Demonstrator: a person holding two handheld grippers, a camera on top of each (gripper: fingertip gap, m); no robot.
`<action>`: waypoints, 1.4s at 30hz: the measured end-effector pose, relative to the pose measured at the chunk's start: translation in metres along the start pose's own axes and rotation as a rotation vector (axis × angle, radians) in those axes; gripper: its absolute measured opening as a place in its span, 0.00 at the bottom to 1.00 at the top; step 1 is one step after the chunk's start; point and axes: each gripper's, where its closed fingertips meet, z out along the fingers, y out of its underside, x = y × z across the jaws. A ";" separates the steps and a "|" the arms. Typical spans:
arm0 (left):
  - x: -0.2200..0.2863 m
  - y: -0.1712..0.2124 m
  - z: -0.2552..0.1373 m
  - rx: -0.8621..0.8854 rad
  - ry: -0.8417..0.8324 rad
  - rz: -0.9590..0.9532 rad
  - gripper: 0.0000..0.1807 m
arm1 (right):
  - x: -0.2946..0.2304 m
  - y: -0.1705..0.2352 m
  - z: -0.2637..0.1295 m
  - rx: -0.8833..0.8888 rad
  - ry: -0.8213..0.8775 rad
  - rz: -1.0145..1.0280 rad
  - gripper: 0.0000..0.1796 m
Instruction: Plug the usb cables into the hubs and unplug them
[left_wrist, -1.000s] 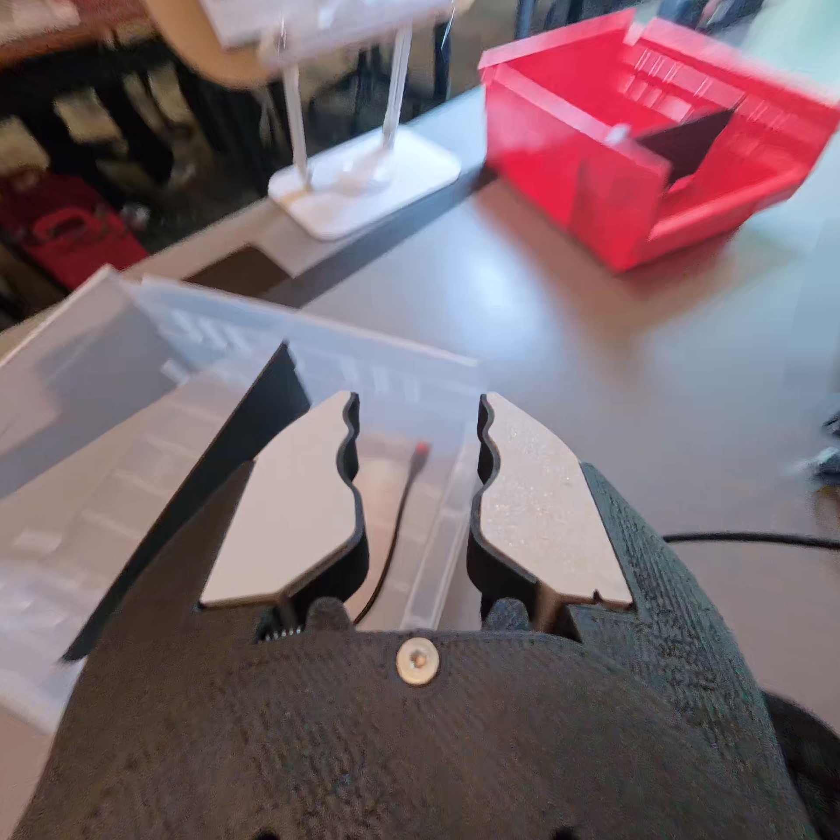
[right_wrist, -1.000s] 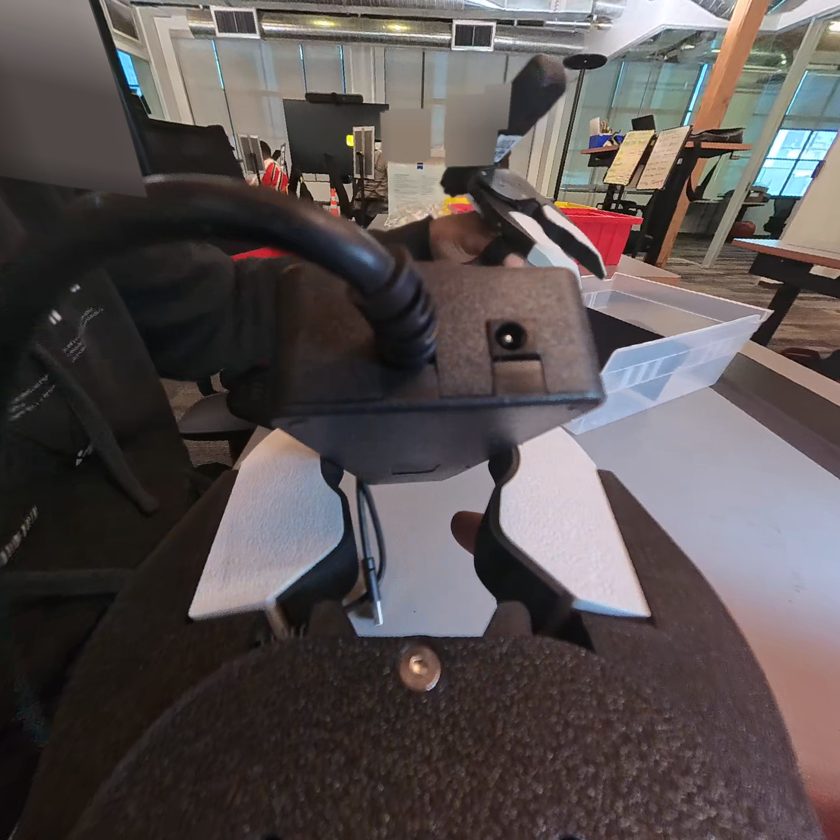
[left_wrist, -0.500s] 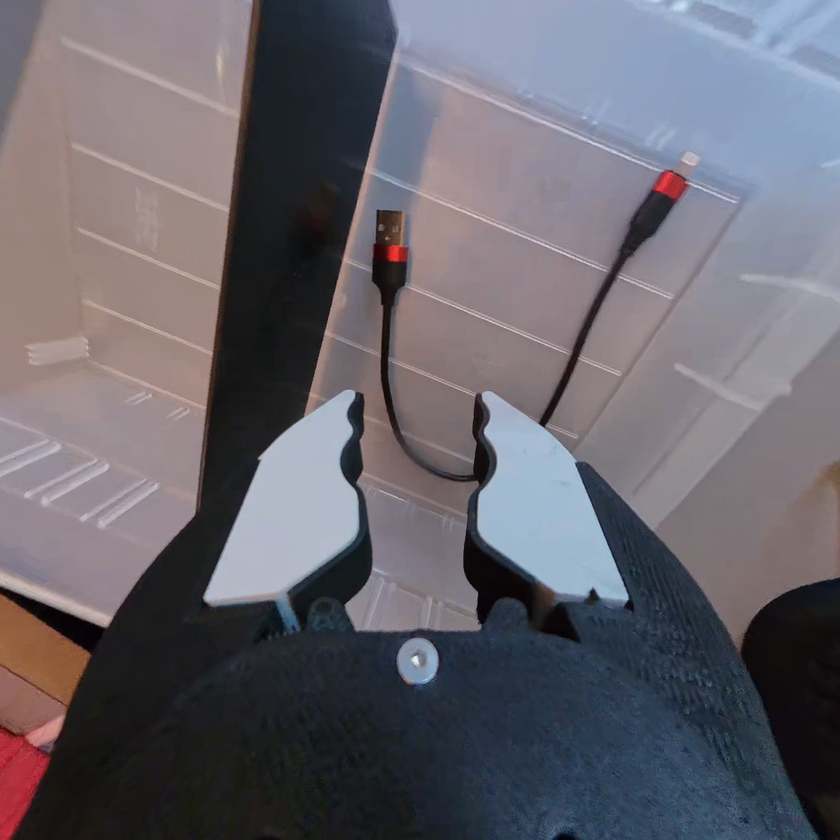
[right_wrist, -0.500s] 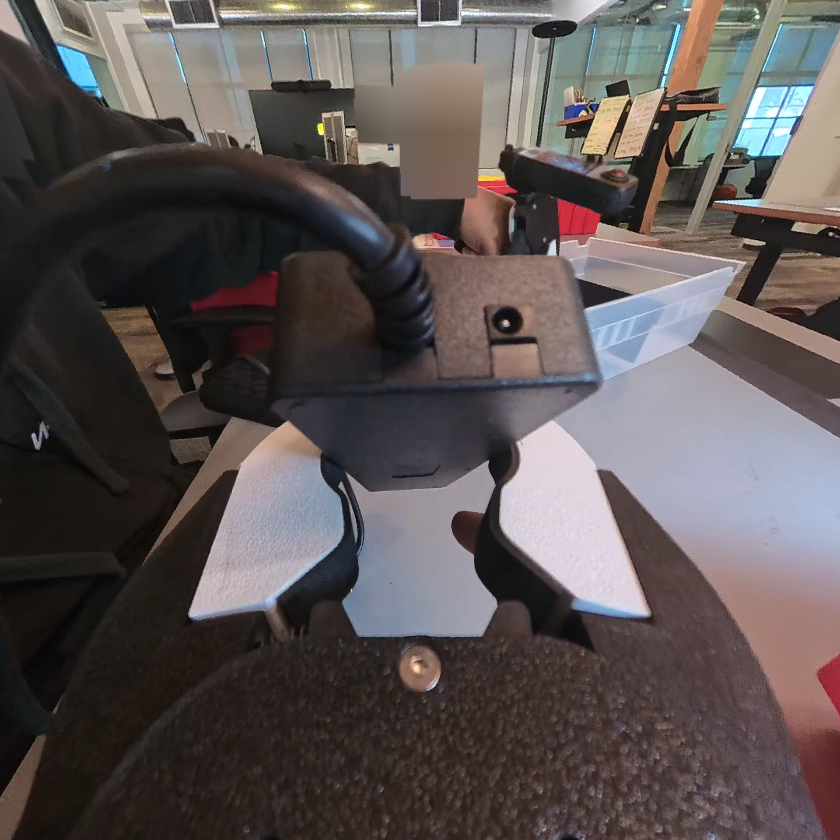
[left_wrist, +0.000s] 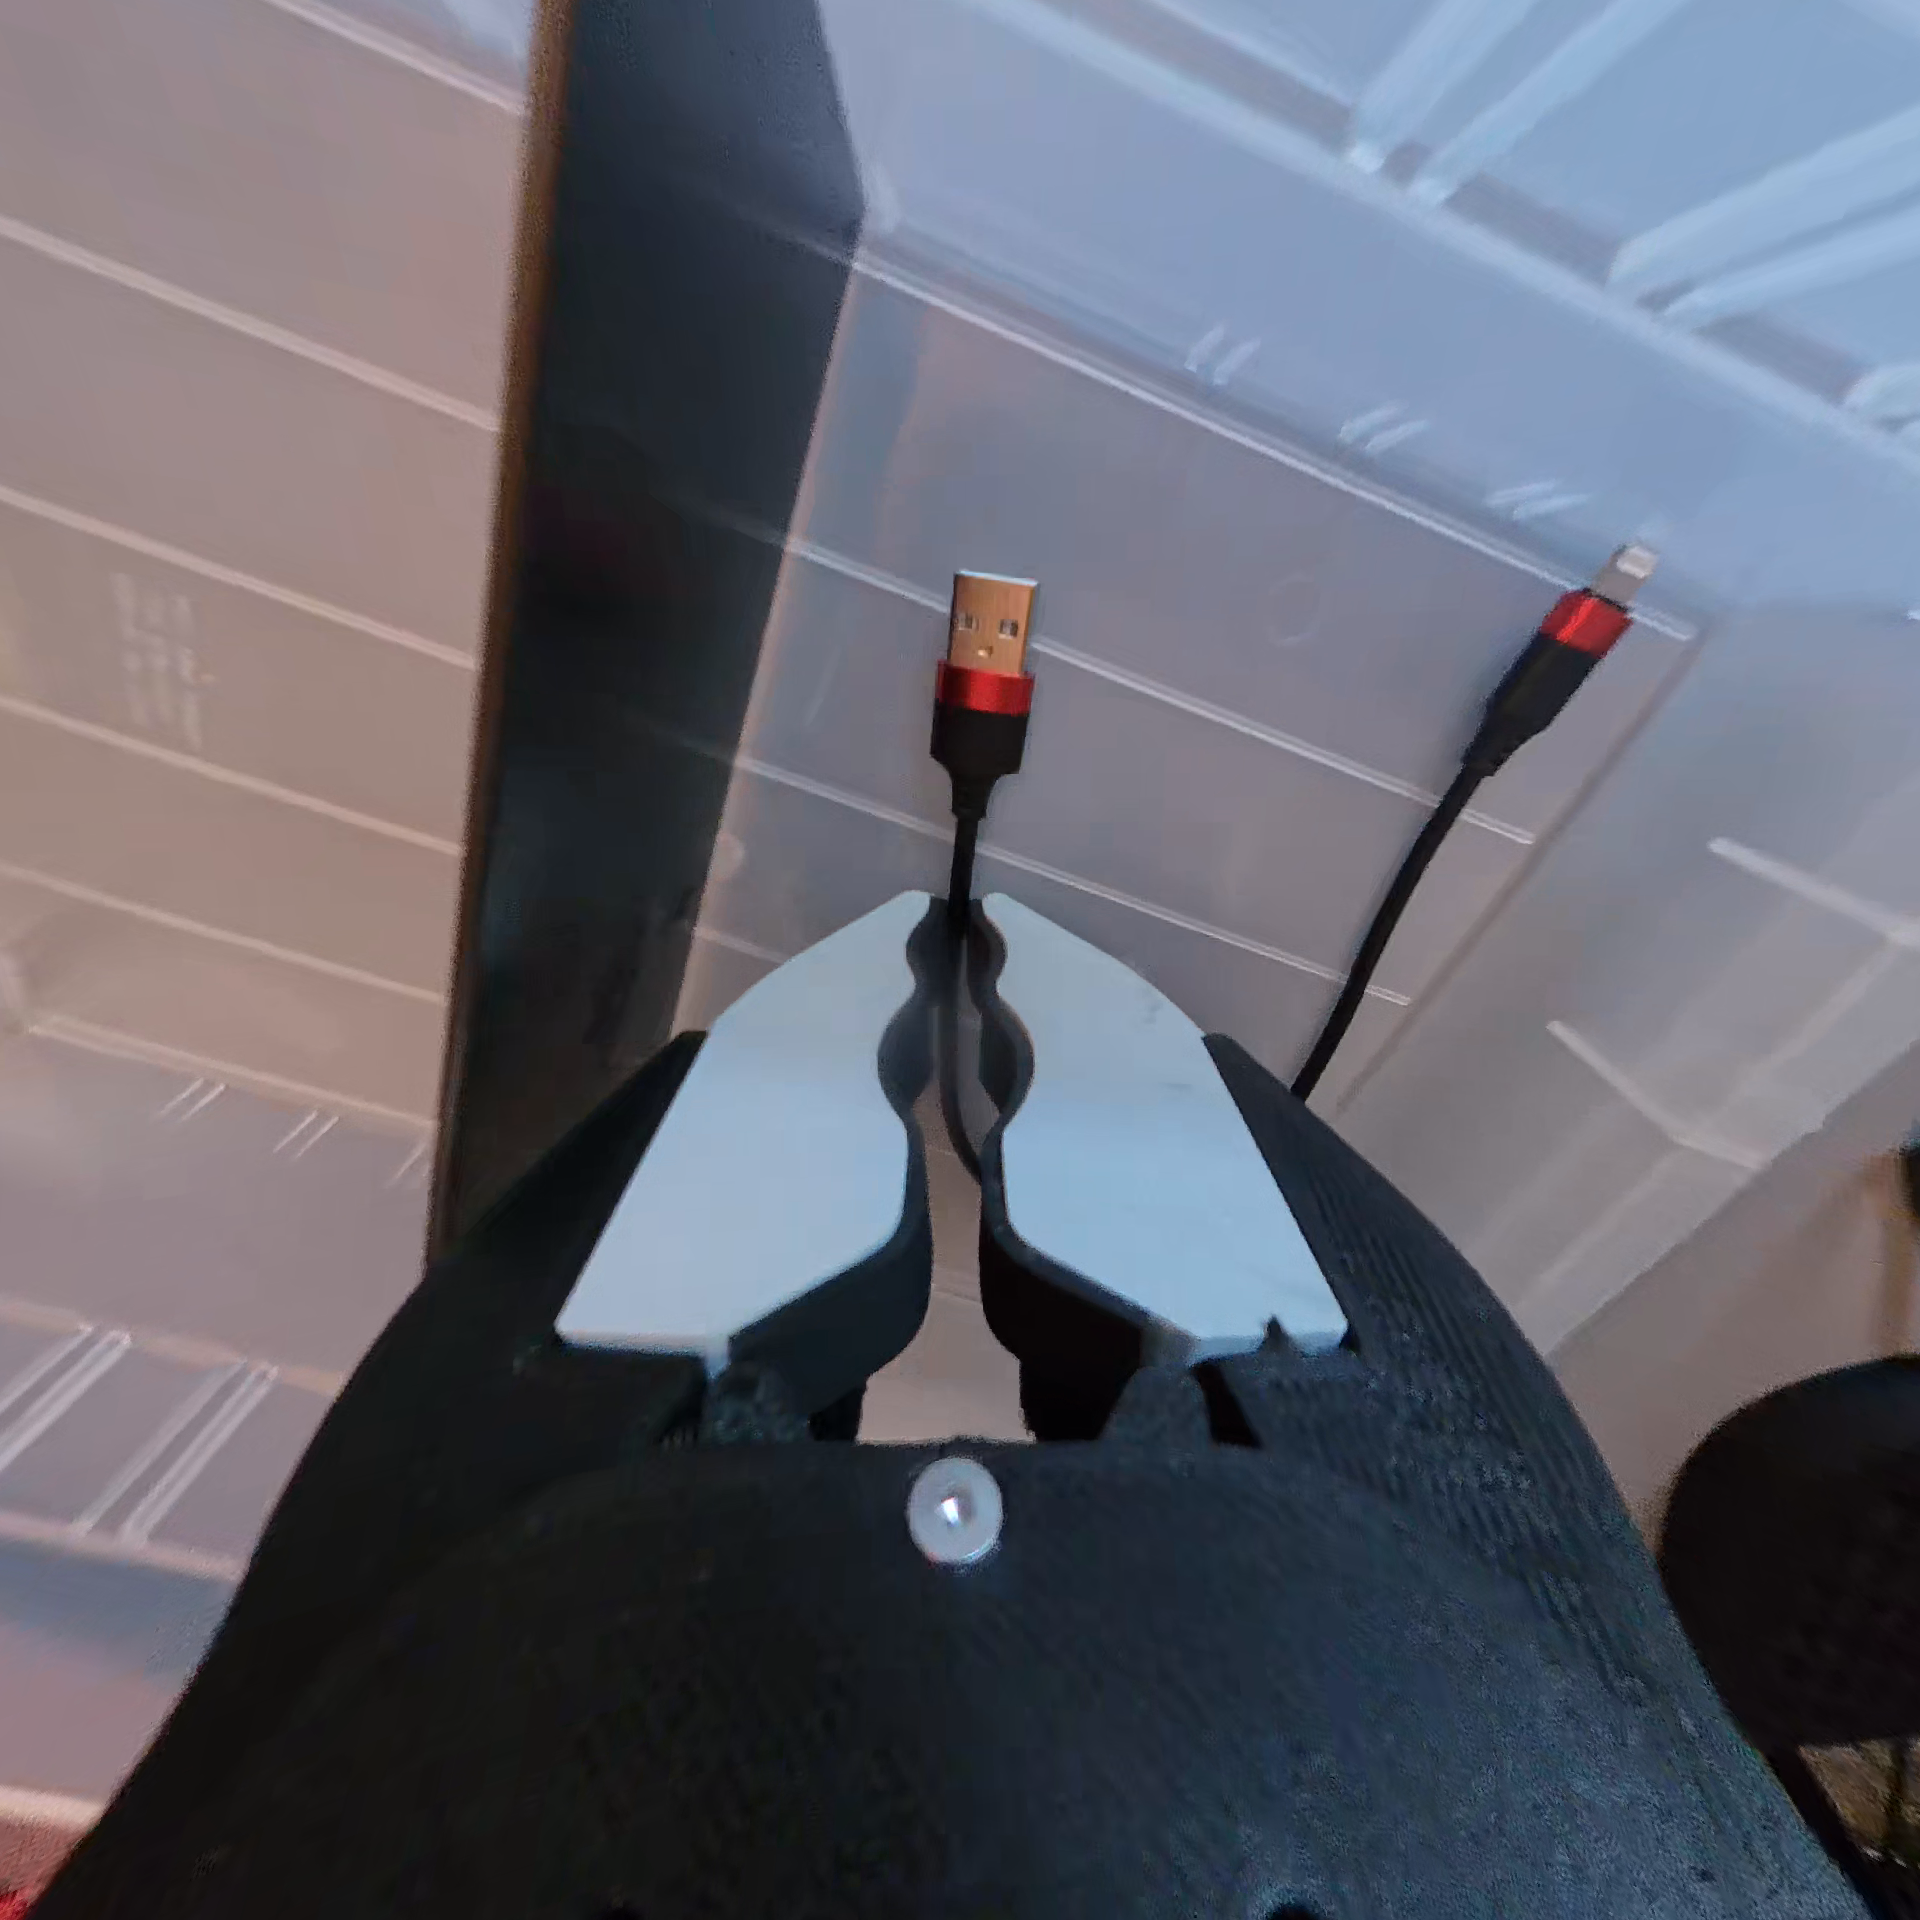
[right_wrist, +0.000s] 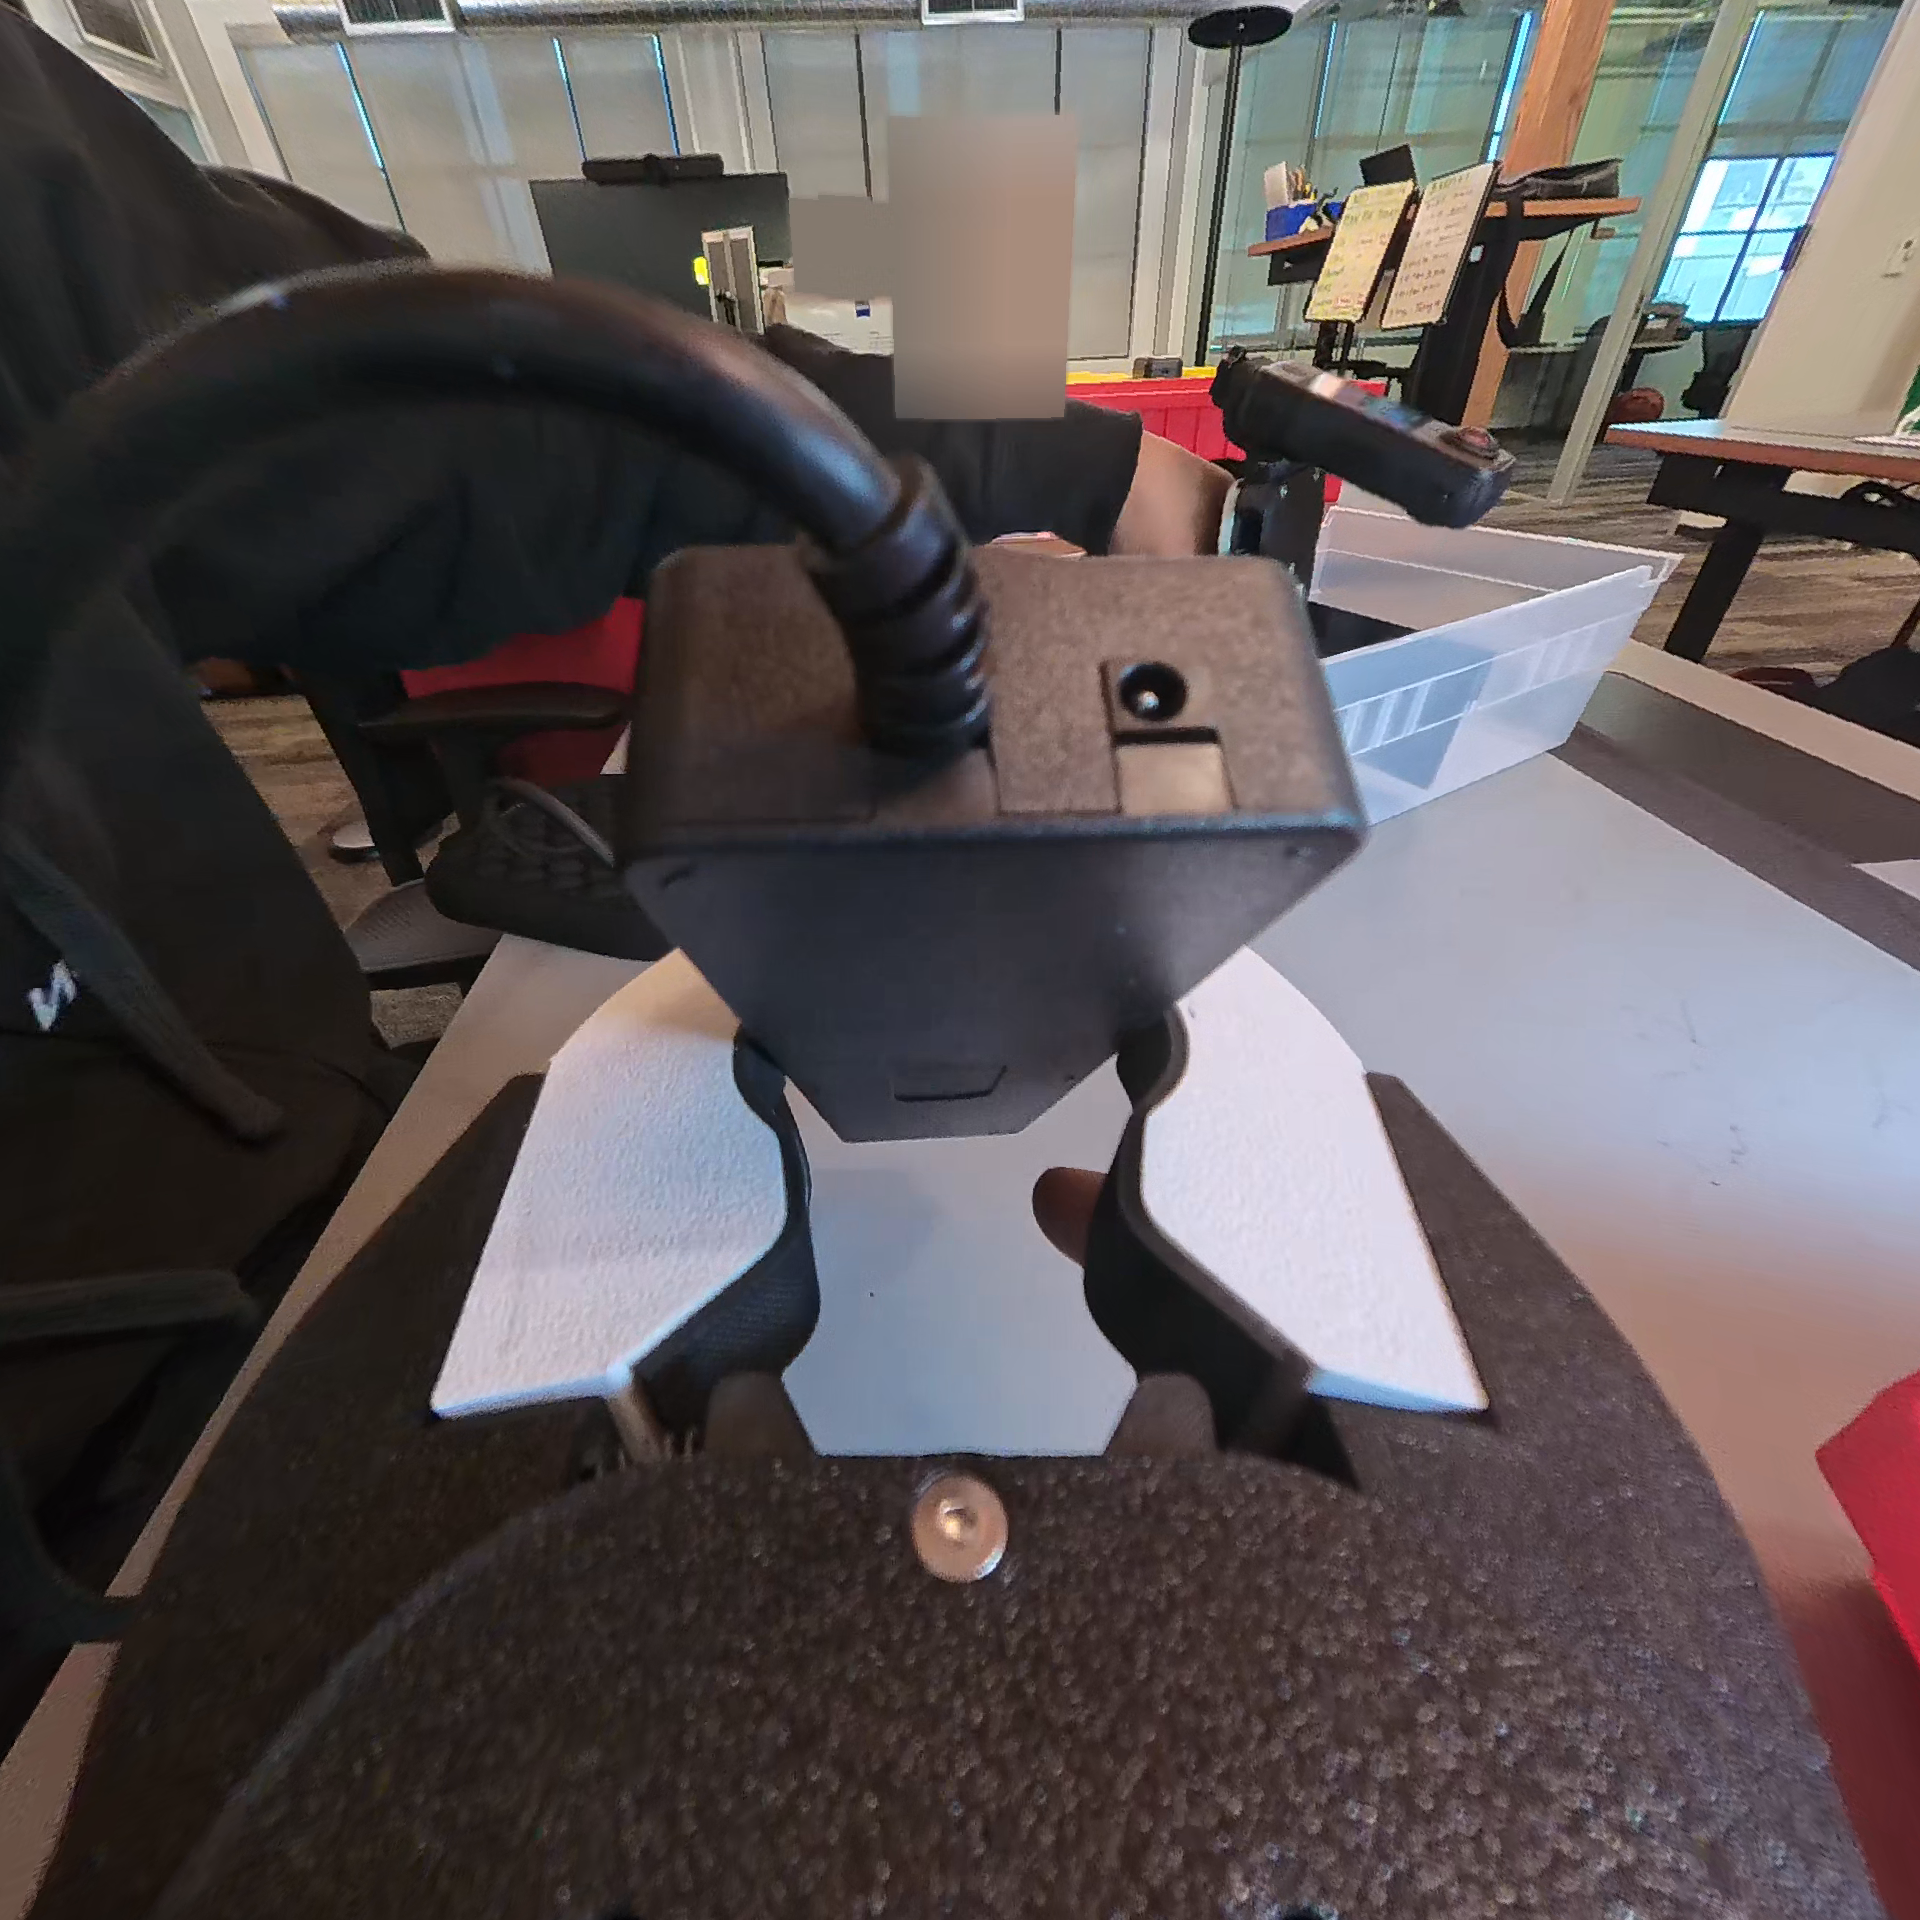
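The left claw (left_wrist: 958, 914) is clenched on the thin black USB cable (left_wrist: 964, 862) with red-collared plugs, pinching the cord just behind its flat metal USB plug (left_wrist: 992, 623). That plug sticks out past the claw tips and points away from the camera. The cable's other end, a small pale plug behind a red collar (left_wrist: 1584, 623), lies to the right on the floor of the clear ribbed plastic bin (left_wrist: 1195, 436). A tall black divider panel (left_wrist: 665, 436) stands in the bin just left of the held plug, splitting it into compartments; the cable is in the right one.

The right claw (right_wrist: 958, 1029) grips the black boxy USB hub (right_wrist: 987, 790) by its tapered near end, lifted above the grey tabletop (right_wrist: 1538, 1018). A thick black cord (right_wrist: 499, 353) with a ribbed strain relief leaves the hub's top face and arcs to the left, beside a small round socket. From the right wrist view, the clear bin sits farther off on the right of the tabletop, with the left claw's black body reaching down into it. A red plastic bin (right_wrist: 1143, 416) shows behind.
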 end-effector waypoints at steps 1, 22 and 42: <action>0.003 0.000 0.000 0.000 0.012 -0.004 0.02 | 0.000 0.000 0.000 -0.002 0.006 -0.005 0.35; 0.201 -0.002 -0.184 0.359 0.274 0.446 0.02 | 0.020 -0.002 -0.010 0.002 0.110 -0.035 0.36; 0.270 -0.091 -0.143 0.935 0.709 0.413 0.02 | 0.017 0.004 -0.023 0.002 -0.010 -0.014 0.35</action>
